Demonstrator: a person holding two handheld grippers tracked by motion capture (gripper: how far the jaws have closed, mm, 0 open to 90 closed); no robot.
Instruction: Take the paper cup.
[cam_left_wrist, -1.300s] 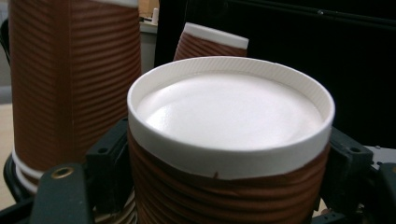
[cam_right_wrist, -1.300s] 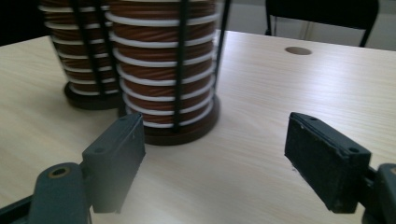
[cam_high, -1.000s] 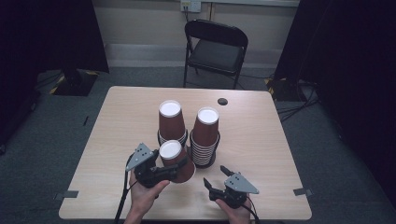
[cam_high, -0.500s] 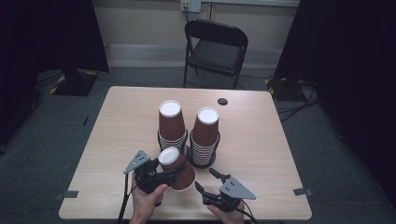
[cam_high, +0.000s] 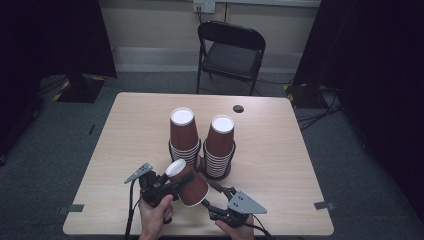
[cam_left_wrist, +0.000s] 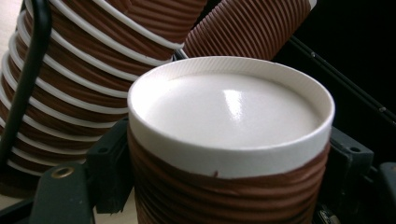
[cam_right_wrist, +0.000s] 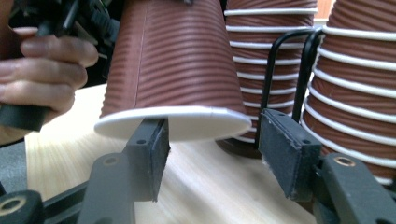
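Since 1 second ago, we are tipping the light, crushable cup (cam_high: 186, 181) at lower centre: left gripper (cam_high: 172, 181) clamping its ribbed wall, right gripper (cam_high: 212, 192) just closing toward its rim, pads not touching.

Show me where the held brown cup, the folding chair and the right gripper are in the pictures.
held brown cup (cam_high: 192, 187), high view, on its ribbed brown side.
folding chair (cam_high: 231, 57), high view, on the black seat.
right gripper (cam_right_wrist: 212, 154), right gripper view, midway between its two black fingertips.

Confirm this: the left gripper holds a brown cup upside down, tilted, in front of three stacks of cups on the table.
Not quite: there are two stacks, not three, as the high view shows. The rest stands: the left gripper holds the brown cup upside down and tilted in front of them on the table.
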